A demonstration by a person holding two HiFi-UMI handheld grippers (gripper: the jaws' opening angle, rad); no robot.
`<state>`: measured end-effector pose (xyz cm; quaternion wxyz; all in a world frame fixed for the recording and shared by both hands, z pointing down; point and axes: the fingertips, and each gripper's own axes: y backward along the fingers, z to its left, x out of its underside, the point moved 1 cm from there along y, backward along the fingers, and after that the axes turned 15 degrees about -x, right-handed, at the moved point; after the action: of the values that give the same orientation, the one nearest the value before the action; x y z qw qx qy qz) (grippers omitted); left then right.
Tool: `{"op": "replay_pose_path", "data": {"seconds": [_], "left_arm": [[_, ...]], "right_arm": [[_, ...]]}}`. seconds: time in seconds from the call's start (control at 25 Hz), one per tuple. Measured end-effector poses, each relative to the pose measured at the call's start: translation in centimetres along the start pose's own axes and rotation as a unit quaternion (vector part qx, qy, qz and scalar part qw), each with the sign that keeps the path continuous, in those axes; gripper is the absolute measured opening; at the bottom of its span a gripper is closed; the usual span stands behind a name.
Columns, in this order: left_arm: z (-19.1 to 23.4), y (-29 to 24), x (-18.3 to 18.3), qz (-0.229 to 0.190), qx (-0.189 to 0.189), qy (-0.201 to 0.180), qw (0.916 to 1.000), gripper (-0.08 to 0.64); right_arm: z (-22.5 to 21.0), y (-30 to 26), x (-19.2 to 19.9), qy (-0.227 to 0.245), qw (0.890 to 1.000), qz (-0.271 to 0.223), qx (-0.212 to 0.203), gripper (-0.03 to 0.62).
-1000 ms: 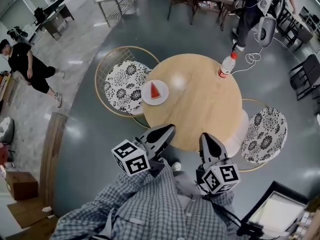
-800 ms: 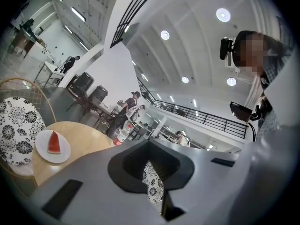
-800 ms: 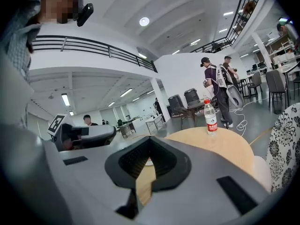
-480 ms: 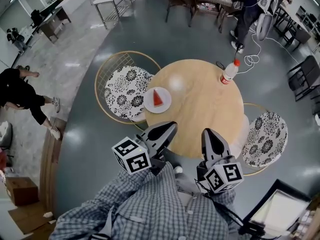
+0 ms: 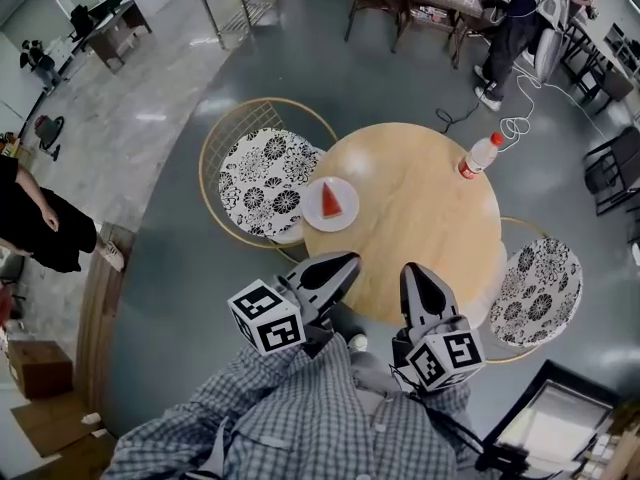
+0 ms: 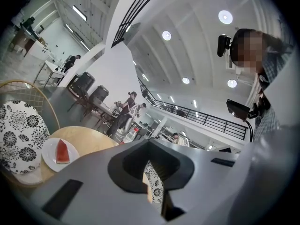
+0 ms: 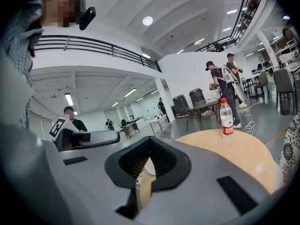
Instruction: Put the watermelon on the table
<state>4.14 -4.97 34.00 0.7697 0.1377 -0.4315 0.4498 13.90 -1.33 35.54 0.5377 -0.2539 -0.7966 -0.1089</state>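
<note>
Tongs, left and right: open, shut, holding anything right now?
Left tongs: shut, nothing held.
Right tongs: shut, nothing held.

free: tabletop (image 5: 410,228) between plate (image 5: 346,215) and bottle (image 5: 480,156) | blocked: 2 chairs (image 5: 262,180) flanking

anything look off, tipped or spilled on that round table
Nothing stands out. The watermelon slice lies flat on its white plate, close to the left edge of the table in the head view. The bottle stands upright near the far rim. No spill shows on the wood.
</note>
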Motion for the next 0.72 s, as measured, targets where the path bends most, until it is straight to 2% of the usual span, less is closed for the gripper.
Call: {"op": "replay_pose_path", "data": {"seconds": [0.72], "left_arm": [[1.5,0.8,0.1,0.002,-0.020,0.021,0.9996,0.008]], "right_arm": [[0.5,-0.4,0.3,-0.005,1.000,0.007,0.000,0.008]]}}
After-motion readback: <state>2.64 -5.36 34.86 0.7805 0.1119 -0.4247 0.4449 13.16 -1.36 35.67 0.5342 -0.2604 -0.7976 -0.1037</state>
